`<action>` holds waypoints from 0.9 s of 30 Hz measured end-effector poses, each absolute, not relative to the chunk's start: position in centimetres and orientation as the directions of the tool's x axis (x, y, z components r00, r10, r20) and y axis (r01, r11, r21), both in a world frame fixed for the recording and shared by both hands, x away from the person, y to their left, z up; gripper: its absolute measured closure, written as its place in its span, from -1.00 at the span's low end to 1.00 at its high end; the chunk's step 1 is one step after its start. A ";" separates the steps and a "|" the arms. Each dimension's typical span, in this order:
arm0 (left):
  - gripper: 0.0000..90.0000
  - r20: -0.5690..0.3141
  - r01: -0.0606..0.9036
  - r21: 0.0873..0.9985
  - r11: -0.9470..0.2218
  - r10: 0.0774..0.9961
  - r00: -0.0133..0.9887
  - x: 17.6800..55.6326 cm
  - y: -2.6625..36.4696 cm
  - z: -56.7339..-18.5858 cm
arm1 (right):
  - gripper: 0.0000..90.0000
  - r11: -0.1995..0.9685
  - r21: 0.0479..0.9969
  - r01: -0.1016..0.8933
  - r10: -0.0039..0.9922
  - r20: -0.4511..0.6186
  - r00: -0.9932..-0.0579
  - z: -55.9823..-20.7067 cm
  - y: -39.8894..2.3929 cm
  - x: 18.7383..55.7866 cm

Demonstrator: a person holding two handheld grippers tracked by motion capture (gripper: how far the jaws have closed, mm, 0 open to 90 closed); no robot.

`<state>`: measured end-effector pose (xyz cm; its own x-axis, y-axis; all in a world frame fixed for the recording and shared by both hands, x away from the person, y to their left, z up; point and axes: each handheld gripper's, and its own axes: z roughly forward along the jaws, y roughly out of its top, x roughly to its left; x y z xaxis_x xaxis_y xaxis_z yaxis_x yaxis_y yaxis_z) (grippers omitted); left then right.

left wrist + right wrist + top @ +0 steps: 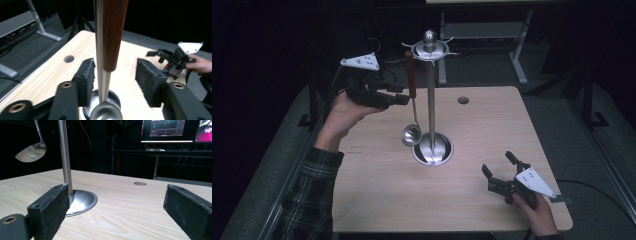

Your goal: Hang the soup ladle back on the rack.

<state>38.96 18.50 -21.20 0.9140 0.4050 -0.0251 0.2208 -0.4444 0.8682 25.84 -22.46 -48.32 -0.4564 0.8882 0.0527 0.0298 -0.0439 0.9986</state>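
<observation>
1. The work in hand concerns a ladle [411, 107] hanging from a tall steel stand [431, 100] in the middle of the desk [377, 195]. Its wooden handle hangs from a hook at the stand's crown in the upper centre of the high view, and its steel bowl hangs just above and left of the stand's round base.

2. The left tongs [401, 99] are held up at the left of the high view, level with the lower part of the handle. In the left gripper view the jaws stand apart with the handle [113, 35] between them, touching neither pad [86, 80]. The stand's pole runs just beside the handle, also inside the gap.

3. The right tongs [498, 167] rest low near the desk's lower right corner, well apart from the stand. Their jaws are spread and hold nothing; the right gripper view looks across the desk at the pole [64, 155] and the ladle's bowl [31, 151] in the upper left of the frame.

4. Judged from this, the step is the approach to a grasp on the handle, not yet closed.

5. The next move probably calls for closing on the wood alone, keeping the pole out of the grip, then lifting the ladle up enough to free it from its hook before drawing it away.
</observation>
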 end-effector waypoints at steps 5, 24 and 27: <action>-0.22 -0.015 0.232 0.866 -0.443 0.440 0.898 38.4 18.9 -21.6 | -0.86 -0.043 0.999 0.029 0.887 0.052 -0.458 -48.3 -22.5 25.9; -0.46 -0.018 0.308 0.852 -0.424 0.564 0.826 34.6 23.3 -26.2 | -0.86 -0.036 0.999 0.024 0.889 0.043 -0.455 -48.3 -22.4 25.9; -0.47 -0.012 0.315 0.848 -0.426 0.579 0.815 33.9 23.9 -27.1 | -0.86 -0.034 0.999 0.022 0.890 0.040 -0.454 -48.3 -22.4 25.9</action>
